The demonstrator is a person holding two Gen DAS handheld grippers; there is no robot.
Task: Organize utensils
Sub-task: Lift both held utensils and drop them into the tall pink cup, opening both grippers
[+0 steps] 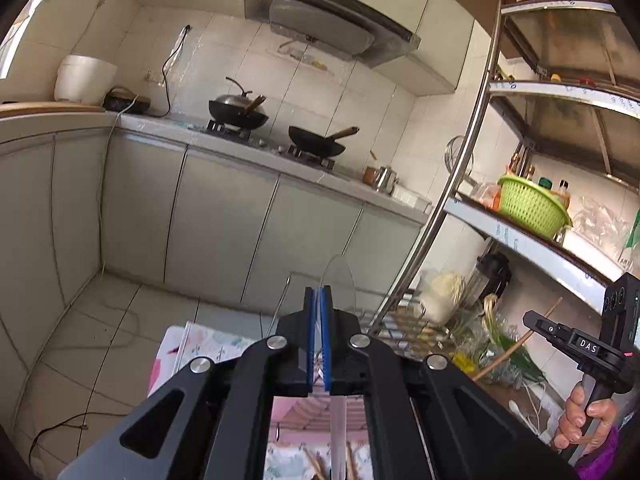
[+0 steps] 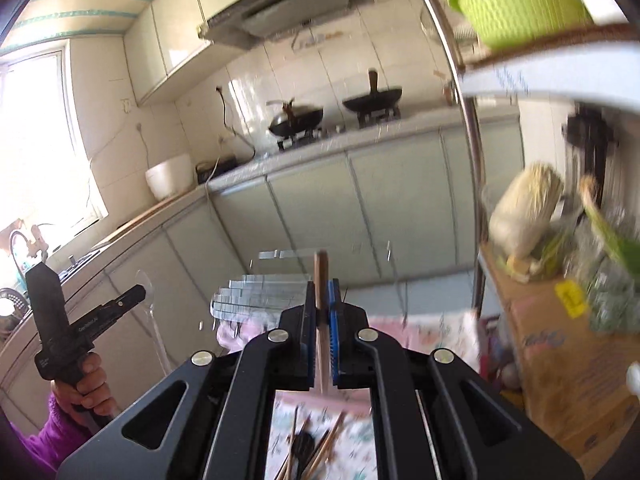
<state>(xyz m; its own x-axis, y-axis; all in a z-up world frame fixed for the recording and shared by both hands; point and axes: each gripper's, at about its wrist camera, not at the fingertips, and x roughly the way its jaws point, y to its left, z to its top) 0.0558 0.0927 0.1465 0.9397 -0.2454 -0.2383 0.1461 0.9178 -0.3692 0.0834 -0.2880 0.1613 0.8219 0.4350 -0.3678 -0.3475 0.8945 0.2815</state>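
Kitchen cabinets in pale grey-green fill the background, with two black woks on the stove at 12 o'clock and a metal rack of shelves running up toward 2 o'clock.

Closest in, the left gripper has its jaws pressed together on a clear plastic spoon: the bowl stands up past the blue pads toward 12 o'clock and the handle trails down between the arms toward 6 o'clock. The right gripper pinches a single brown wooden chopstick, held nearly upright, its end poking above the pads and its length running down toward 6 o'clock.

Below both grippers lies a table covered in a floral cloth, and on it, at 6 o'clock, a loose cluster of more chopsticks with a dark utensil among them. A wire dish rack stands at the far edge of the table.

In the left wrist view, a hand in a purple sleeve grips the other tool's handle at 4 o'clock. On the shelves sit a green basket at 2 o'clock and pale leafy vegetables lower down.
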